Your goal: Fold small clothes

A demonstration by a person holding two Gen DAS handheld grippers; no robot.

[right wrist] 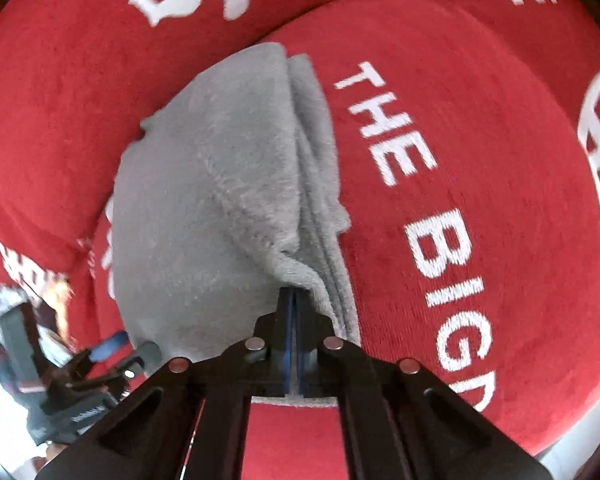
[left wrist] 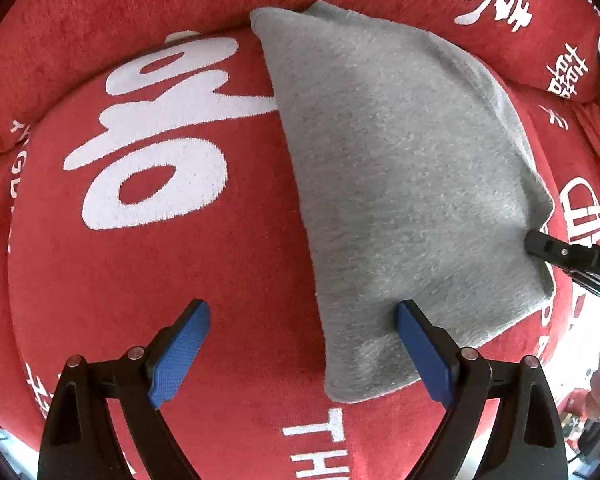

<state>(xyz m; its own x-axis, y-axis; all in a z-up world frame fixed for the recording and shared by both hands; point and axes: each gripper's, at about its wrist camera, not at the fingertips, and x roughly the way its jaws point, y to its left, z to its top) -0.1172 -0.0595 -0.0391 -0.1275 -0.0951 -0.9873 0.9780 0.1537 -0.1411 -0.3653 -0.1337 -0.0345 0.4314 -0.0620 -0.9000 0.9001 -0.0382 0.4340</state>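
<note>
Folding is mid-step, we judge. Left to right: our left gripper (left wrist: 302, 354) hangs over the red cover (left wrist: 180, 264), jaws wide and holding nothing; one blue pad (left wrist: 180, 354) sits over bare cover, the other touches the near edge of the grey cloth (left wrist: 400, 168). The cloth lies on the cover, already doubled, layered edges showing in the right wrist view. At its right corner the right gripper (right wrist: 293, 300) is clamped tight on a pinch of cloth (right wrist: 220, 200).

Next move, as we read it: carry the pinched corner across while the left pins or takes the near edge.

Around: white lettering (right wrist: 384, 128) and a raised red bolster (left wrist: 140, 4) just beyond the far edge. Nothing blocks the fold.
</note>
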